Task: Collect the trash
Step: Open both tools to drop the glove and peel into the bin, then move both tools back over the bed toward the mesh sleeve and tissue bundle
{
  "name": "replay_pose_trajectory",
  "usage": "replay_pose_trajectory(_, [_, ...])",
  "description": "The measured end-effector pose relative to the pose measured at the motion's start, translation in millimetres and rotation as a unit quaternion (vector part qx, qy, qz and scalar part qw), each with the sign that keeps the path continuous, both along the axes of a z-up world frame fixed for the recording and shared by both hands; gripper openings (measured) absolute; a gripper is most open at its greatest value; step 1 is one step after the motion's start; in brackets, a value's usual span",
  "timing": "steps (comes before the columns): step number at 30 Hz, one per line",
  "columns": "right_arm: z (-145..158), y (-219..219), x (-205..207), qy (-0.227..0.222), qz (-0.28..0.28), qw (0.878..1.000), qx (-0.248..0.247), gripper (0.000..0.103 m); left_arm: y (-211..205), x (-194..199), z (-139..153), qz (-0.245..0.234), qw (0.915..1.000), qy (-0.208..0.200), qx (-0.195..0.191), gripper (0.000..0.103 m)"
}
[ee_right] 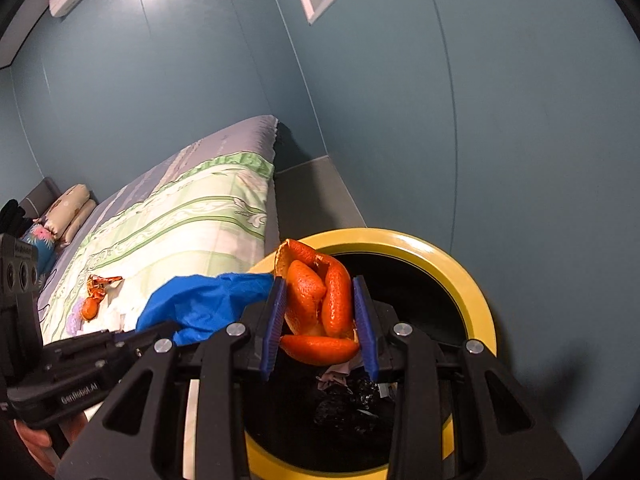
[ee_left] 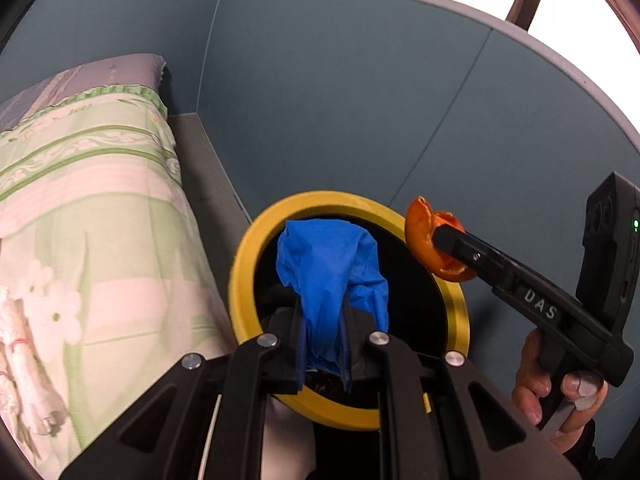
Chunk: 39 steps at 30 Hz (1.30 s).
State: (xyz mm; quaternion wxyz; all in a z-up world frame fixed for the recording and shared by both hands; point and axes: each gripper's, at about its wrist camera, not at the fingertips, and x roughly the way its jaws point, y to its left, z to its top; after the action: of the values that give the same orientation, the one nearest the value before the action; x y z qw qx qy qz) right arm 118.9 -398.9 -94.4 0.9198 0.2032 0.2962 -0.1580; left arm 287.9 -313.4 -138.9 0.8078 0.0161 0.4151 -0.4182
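Note:
A round bin with a yellow rim and black inside stands on the floor beside the bed. My left gripper is shut on a crumpled blue glove, held over the bin's mouth. My right gripper is shut on a curled piece of orange peel, also above the bin opening near its right rim. Dark trash lies at the bottom of the bin.
A bed with a green and white floral cover lies left of the bin. More orange peel sits on the bed. Blue-grey walls close in behind the bin. A hand holds the right gripper's handle.

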Motion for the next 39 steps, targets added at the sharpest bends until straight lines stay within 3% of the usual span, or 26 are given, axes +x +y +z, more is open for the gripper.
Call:
replay_pose_trajectory(8, [-6, -12, 2, 0.0, -0.013, 1.0, 0.015, 0.036, -7, -1, -9, -0.005, 1.0, 0.005, -0.004, 0.016])
replay_pose_trajectory(10, [-5, -14, 1, -0.003, -0.017, 1.0, 0.015, 0.039, -3, -2, -8, -0.003, 1.0, 0.004, -0.008, 0.023])
replay_pose_trajectory(12, [-3, -15, 0, -0.006, -0.021, 1.0, 0.015, 0.041, -1, -3, -7, 0.003, 0.9999, 0.007, -0.014, 0.042])
replay_pose_trajectory(13, [-2, -16, -1, -0.008, -0.023, 1.0, 0.016, 0.041, 1, -2, -5, 0.007, 0.9998, 0.006, -0.016, 0.044])
replay_pose_trajectory(24, [13, -11, -12, -0.018, -0.025, 0.999, 0.008, 0.041, 31, 6, 13, 0.032, 0.999, -0.001, -0.031, 0.044])
replay_pose_trajectory(33, [37, 17, -8, -0.037, 0.007, 0.999, -0.012, 0.044, 83, 7, 40, 0.065, 0.9965, -0.022, -0.048, 0.044])
replay_pose_trajectory(39, [54, 48, 2, -0.049, 0.038, 0.998, -0.025, 0.046, 127, 10, 58, 0.102, 0.9924, -0.039, -0.055, 0.051])
